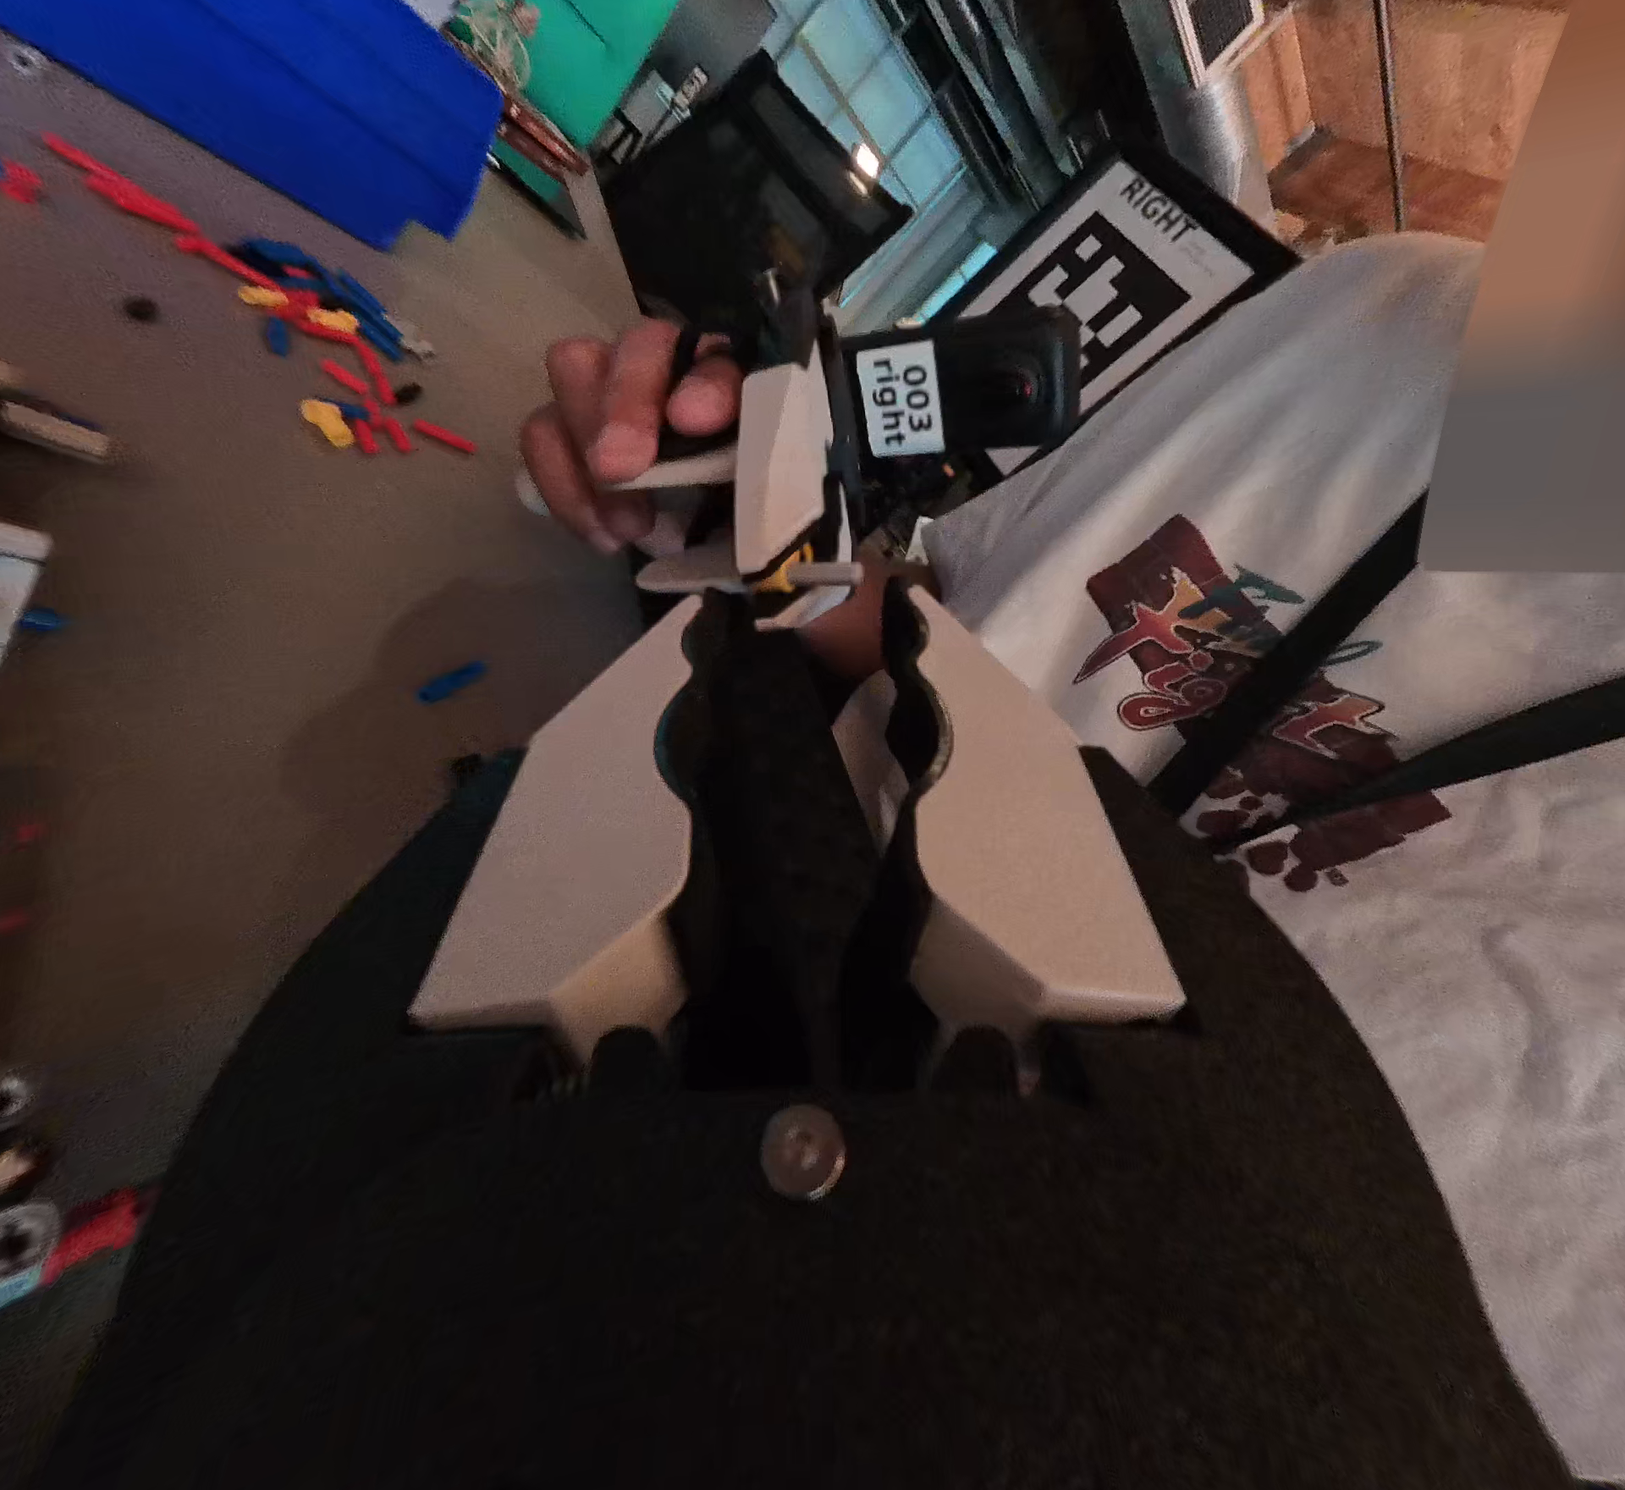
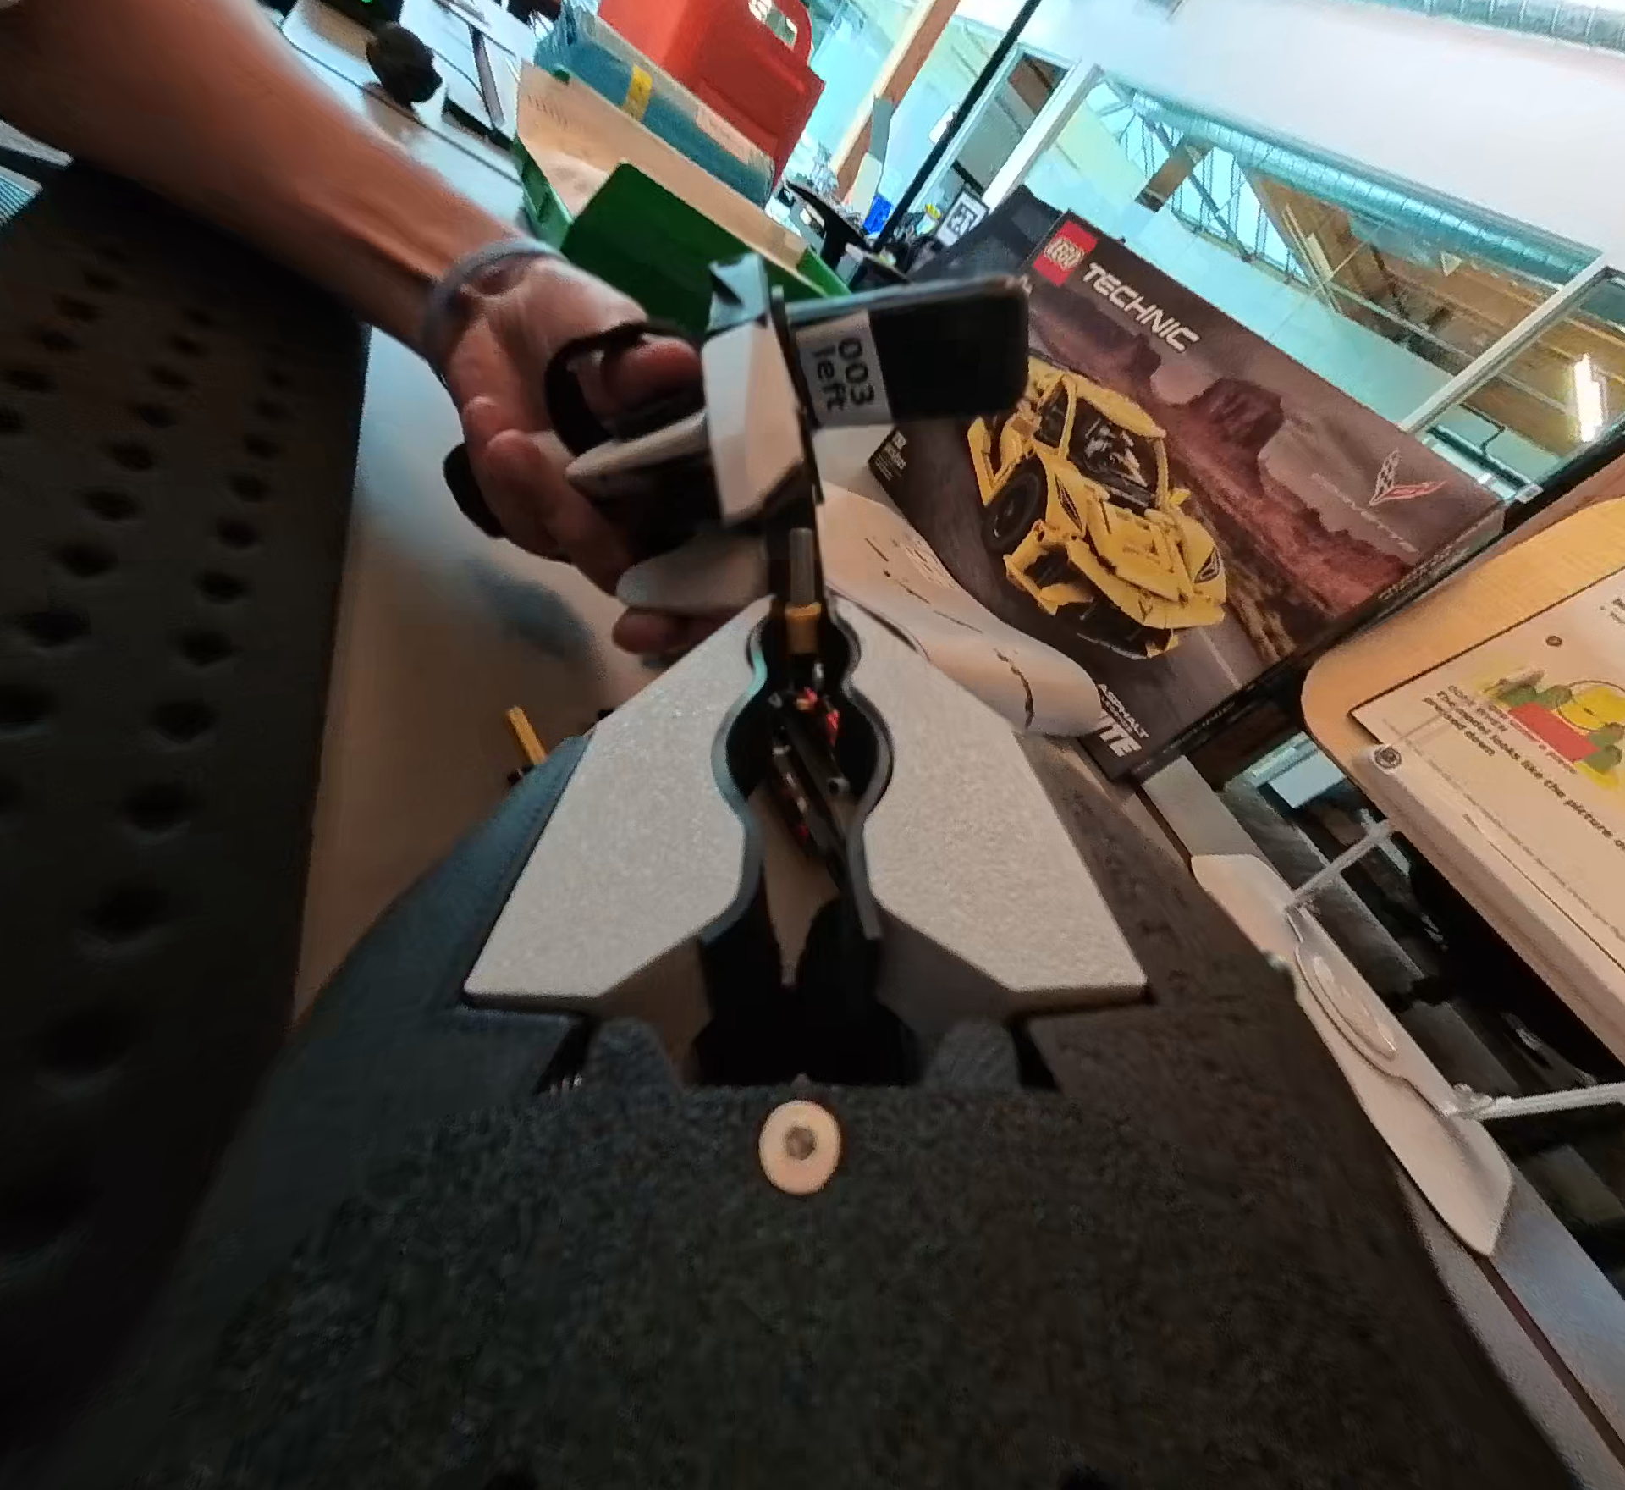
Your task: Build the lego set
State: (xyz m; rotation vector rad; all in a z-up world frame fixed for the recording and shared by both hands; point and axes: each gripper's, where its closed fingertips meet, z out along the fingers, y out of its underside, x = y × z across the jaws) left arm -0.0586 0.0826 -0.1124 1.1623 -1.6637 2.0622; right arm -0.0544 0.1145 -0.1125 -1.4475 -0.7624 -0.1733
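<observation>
The black lego assembly (image 2: 813, 779) with its yellow piece (image 2: 802, 626) and grey axle (image 2: 800, 568) sits clamped between the nearly closed fingers of your right gripper (image 2: 805, 656), held above the table (image 2: 413, 709). Your left gripper (image 1: 796, 612) meets it tip to tip at the yellow piece; whether it grips cannot be told. Loose red, blue and yellow pieces (image 1: 334, 339) lie well apart on the table, and the set's box (image 2: 1169, 498) stands behind.

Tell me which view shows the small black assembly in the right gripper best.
Right wrist view: the black assembly with red pins lies lengthwise between the right gripper jaws, its grey axle and yellow bush clear. Left wrist view shows only the yellow bush and axle ends; the rest is hidden.
</observation>
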